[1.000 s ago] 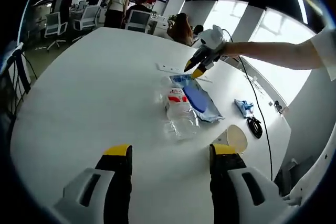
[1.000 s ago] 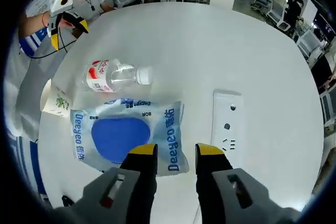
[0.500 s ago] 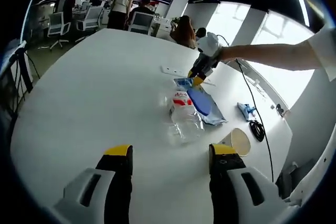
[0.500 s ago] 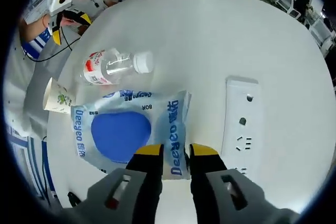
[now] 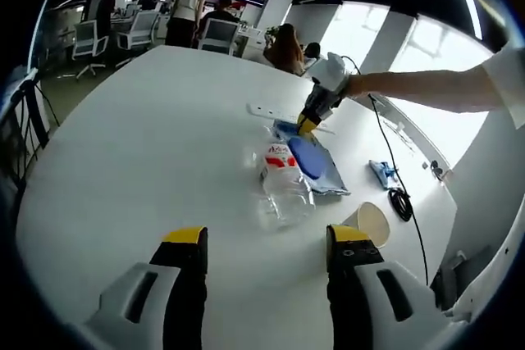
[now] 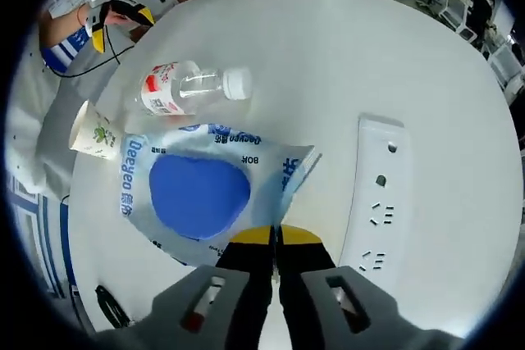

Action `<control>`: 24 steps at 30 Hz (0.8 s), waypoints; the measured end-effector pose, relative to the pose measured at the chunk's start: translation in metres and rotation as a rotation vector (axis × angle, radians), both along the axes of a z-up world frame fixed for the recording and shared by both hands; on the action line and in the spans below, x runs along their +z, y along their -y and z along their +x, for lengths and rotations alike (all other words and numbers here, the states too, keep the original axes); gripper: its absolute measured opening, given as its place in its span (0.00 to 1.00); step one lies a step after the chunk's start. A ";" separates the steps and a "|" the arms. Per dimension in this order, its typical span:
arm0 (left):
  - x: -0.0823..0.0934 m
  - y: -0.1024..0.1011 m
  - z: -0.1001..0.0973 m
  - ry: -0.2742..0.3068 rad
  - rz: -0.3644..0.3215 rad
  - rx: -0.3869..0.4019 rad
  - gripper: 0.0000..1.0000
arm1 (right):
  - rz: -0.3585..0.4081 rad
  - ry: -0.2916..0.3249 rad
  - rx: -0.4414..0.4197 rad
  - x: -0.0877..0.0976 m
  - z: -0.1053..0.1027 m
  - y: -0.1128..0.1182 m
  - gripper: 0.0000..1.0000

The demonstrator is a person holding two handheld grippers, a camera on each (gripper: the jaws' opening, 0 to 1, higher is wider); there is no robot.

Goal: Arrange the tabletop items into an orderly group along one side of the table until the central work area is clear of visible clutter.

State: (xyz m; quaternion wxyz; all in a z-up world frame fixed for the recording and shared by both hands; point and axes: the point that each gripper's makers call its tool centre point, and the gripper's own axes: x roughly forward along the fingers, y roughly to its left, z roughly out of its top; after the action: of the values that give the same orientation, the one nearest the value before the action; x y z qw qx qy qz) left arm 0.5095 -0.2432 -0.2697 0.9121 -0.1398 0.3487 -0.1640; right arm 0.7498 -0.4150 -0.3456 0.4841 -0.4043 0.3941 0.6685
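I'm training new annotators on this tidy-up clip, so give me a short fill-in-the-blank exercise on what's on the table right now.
1. The right gripper has its jaws shut on the edge of the blue ___.
2. The water bottle lies on its ___.
3. Beside the wipes pack lies a white power ___.
4. The paper cup lies near the bottle's ___ end.

Missing words: wipes pack; side; strip; base

We're holding our left gripper (image 5: 267,243) with jaws spread wide; our right gripper (image 6: 274,238) is clamping tight, bare forearm (image 5: 426,88) outstretched.
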 end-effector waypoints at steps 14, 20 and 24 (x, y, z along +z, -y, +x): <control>0.018 0.021 0.015 0.030 0.001 -0.053 0.58 | 0.072 -0.001 -0.210 0.021 -0.013 0.044 0.00; 0.030 0.039 0.029 0.055 -0.001 -0.100 0.56 | 0.171 0.005 -0.320 0.046 -0.019 0.054 0.00; 0.039 0.055 0.040 0.069 -0.010 -0.134 0.56 | 0.227 0.000 -0.382 0.062 -0.027 0.062 0.00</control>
State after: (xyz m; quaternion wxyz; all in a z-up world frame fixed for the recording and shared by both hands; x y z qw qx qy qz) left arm 0.5490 -0.2986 -0.2308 0.9098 -0.1150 0.3248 -0.2313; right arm 0.7228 -0.4769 -0.2839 0.6444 -0.2652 0.3859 0.6046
